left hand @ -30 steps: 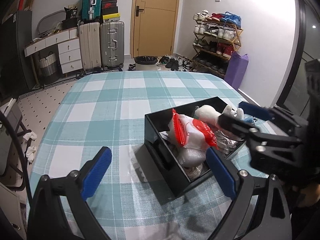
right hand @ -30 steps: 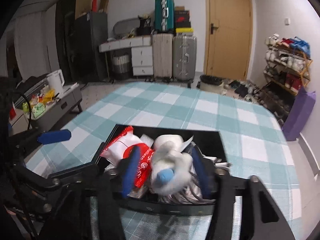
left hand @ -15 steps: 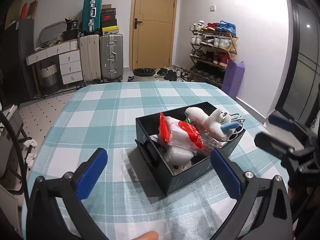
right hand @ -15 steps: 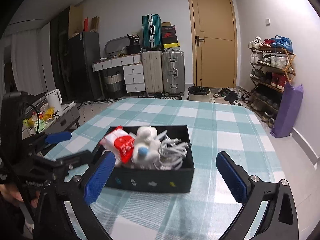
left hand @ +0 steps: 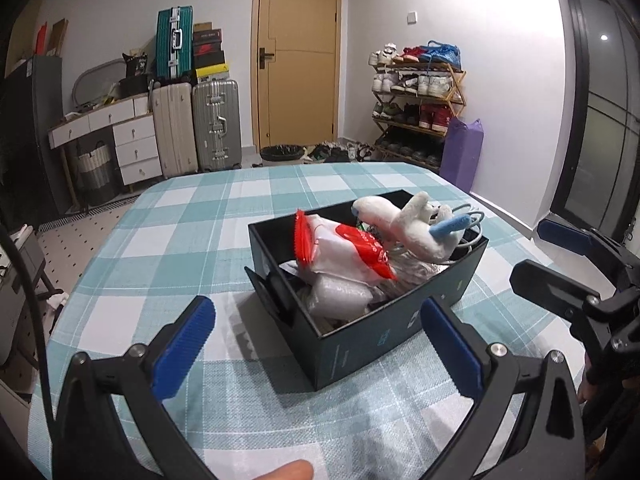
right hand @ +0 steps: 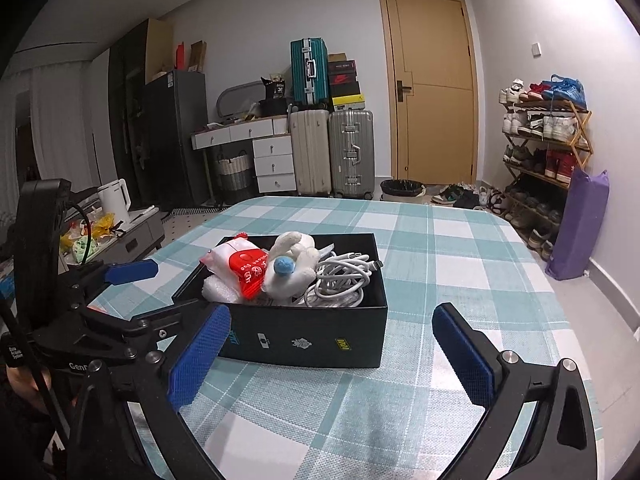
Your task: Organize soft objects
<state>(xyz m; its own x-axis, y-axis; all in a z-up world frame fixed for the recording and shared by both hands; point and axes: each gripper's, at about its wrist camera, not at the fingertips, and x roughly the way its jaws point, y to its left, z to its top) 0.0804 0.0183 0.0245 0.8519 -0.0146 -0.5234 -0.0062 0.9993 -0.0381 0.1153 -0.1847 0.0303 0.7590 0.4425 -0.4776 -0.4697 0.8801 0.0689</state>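
black box (right hand: 304, 336) filled with soft items, seen on the checked tablecloth (right hand: 440, 256); both grippers empty.

the left gripper (left hand: 316, 344) and right gripper (right hand: 332, 356) are held apart from the box, jaws spread wide, nothing between them. inside the box a white plush toy (right hand: 292, 264) is seen lying on top, a red-and-white bag (right hand: 240, 264) to its left and a coil of white cable (right hand: 340, 280) to its right. suitcases (right hand: 332, 152) and a shoe rack (right hand: 540, 136) are noted behind.
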